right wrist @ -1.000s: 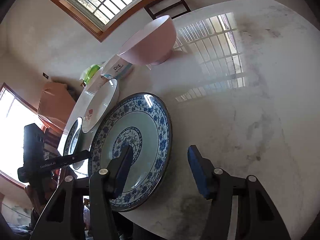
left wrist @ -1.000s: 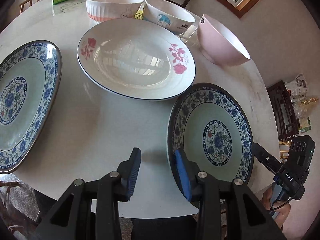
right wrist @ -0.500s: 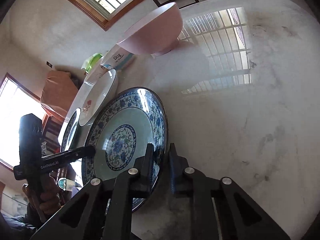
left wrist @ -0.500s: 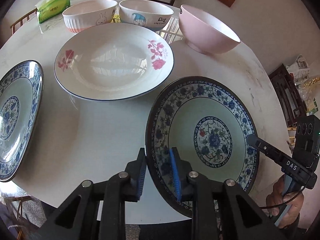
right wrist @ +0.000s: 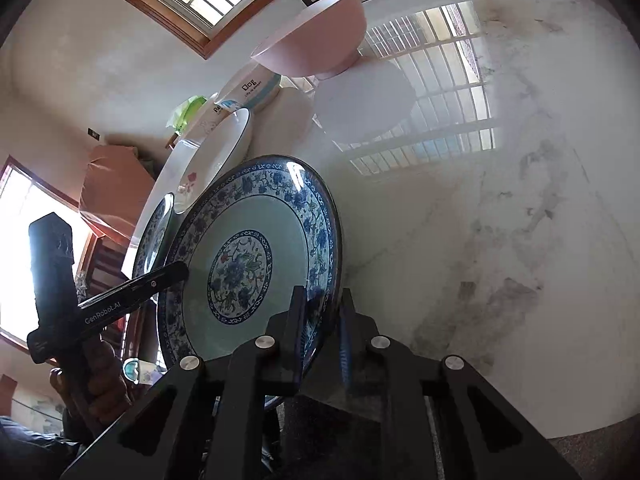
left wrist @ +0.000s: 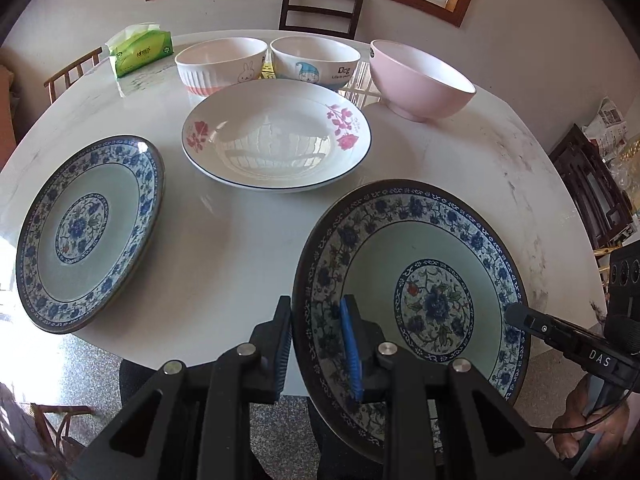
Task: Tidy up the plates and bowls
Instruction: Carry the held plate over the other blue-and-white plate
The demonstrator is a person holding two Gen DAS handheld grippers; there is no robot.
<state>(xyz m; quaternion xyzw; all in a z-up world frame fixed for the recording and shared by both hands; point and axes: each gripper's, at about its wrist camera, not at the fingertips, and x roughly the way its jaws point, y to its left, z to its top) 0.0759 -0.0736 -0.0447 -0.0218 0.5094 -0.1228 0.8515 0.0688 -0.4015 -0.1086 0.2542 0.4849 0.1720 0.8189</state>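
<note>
Presently, one blue-patterned plate (left wrist: 416,304) is gripped at opposite rims by the left tongs (left wrist: 316,344) and right tongs (right wrist: 322,336). Nothing is stacked yet; the second blue plate (left wrist: 88,232), floral plate (left wrist: 276,136) and three bowls (left wrist: 312,62) lie apart on the worktop (left wrist: 224,248).

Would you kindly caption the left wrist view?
Both grippers clamp the blue-patterned plate at its rim, tilted above the table.

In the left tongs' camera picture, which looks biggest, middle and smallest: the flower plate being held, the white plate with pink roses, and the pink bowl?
1. The held blue-flower plate, though it is nearest the camera, which makes it look extra big.
2. The white rose plate.
3. The pink bowl, farthest back, so it looks smaller.
</note>
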